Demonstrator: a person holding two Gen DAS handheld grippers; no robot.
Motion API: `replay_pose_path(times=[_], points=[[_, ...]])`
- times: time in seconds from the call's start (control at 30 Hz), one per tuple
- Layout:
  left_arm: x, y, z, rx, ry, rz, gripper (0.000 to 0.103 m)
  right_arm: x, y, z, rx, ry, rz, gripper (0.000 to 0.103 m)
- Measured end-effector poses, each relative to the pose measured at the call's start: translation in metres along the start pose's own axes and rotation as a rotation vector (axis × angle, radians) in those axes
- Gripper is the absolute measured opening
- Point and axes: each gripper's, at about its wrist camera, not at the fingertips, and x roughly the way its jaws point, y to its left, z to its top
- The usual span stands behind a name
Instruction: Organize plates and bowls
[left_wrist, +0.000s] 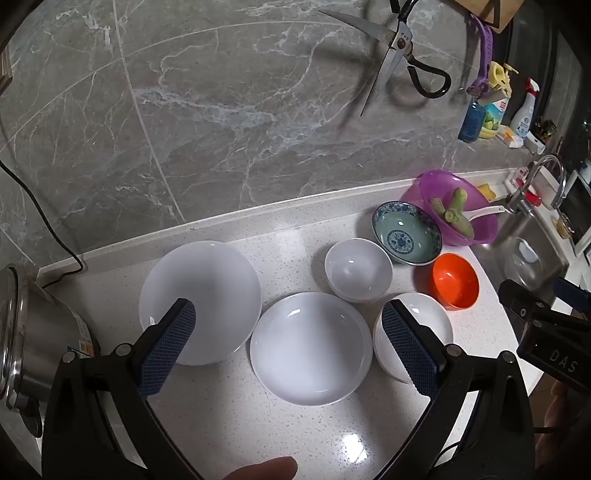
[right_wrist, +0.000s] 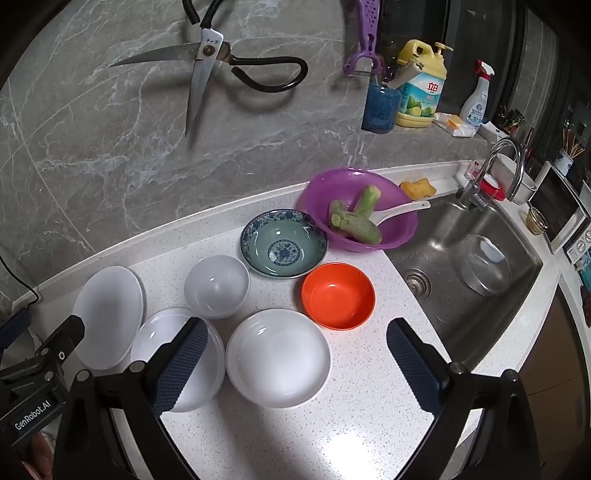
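On the white counter (left_wrist: 258, 424) lie a large white plate (left_wrist: 207, 291) at left, a white deep plate (left_wrist: 310, 347) in the middle, a white dish (left_wrist: 439, 321) at right, a small white bowl (left_wrist: 358, 273), an orange bowl (left_wrist: 456, 280) and a blue patterned bowl (left_wrist: 406, 232). My left gripper (left_wrist: 288, 325) is open, above the middle deep plate. My right gripper (right_wrist: 295, 350) is open, above the white dish (right_wrist: 277, 358), with the orange bowl (right_wrist: 338, 295) beyond it. The small white bowl (right_wrist: 217, 286), blue bowl (right_wrist: 283, 243) and both plates (right_wrist: 109, 317) (right_wrist: 147, 343) also show there.
A purple basin (right_wrist: 332, 184) with green vegetable stems (right_wrist: 354, 218) and a white spoon sits by the steel sink (right_wrist: 461, 251) at right. A steel pot (left_wrist: 33, 332) stands at left. Scissors (right_wrist: 207, 62) and a purple peeler hang on the marble wall. Bottles stand on the ledge.
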Motion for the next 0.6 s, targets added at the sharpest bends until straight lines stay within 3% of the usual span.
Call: replay_pose_path(times=[0.6], points=[[-0.0016,-0.0043,-0.0039,0.001,0.001,0.001,0.102,0.0001,0.0005,0.0002,0.000,0.001,-0.001,0.100]])
